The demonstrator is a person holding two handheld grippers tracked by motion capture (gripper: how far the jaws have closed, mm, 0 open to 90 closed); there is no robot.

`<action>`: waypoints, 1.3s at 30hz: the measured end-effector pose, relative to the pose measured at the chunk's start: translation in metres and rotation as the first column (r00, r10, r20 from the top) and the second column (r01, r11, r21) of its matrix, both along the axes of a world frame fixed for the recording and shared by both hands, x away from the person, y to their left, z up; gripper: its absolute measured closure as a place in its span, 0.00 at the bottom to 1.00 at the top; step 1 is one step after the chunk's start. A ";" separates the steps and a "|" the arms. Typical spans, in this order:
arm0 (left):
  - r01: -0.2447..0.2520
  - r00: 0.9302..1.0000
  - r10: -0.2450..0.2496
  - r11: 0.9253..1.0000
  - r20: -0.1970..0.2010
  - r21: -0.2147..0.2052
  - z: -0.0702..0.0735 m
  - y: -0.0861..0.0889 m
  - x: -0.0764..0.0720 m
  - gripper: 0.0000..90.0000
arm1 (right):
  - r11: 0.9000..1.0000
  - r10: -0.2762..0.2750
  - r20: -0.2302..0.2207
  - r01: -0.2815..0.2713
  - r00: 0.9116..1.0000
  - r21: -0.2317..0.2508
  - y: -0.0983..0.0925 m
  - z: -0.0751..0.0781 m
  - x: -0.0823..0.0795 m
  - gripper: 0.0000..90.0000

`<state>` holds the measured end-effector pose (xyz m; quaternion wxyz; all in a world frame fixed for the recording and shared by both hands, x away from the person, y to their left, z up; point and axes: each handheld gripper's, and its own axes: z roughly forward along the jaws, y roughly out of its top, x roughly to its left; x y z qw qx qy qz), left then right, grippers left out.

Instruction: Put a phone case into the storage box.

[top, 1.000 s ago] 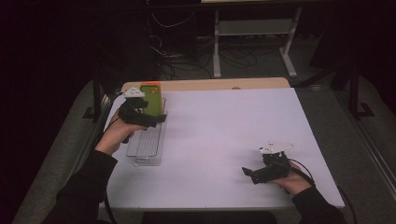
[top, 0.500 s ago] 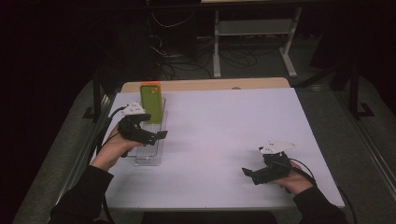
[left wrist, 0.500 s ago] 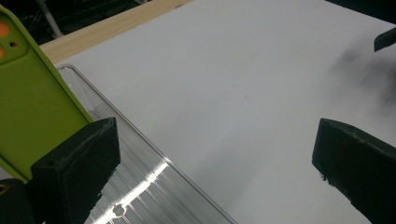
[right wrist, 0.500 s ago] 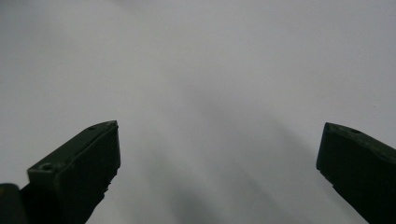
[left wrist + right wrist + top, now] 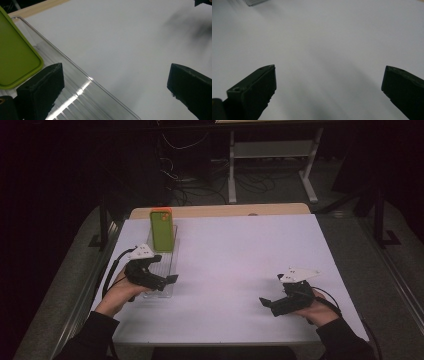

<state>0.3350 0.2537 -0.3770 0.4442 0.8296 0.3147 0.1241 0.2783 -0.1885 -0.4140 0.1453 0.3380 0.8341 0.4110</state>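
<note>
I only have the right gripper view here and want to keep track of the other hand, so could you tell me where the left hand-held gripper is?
Observer: The left hand-held gripper is over the near end of a clear tray, jaws open.
Operator: Is anything in that tray?
Observer: Yes, a green phone case stands at its far end, orange at the top.
Operator: Is the case gripped?
Observer: No, one jaw is near its lower corner, apart from it.
</note>
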 end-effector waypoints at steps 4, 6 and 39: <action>0.011 1.000 -0.011 1.000 0.005 0.004 -0.004 0.001 -0.004 0.01 | 1.000 0.006 0.000 -0.006 1.000 0.007 0.002 0.004 0.000 0.00; 0.008 1.000 -0.008 1.000 0.004 0.006 -0.006 0.002 -0.007 0.00 | 1.000 0.012 0.003 -0.012 1.000 0.008 0.002 0.005 0.000 0.00; 0.058 0.997 -0.060 0.997 0.042 0.049 -0.027 0.007 -0.027 0.00 | 1.000 0.016 0.009 -0.016 1.000 0.022 0.002 0.011 0.003 0.00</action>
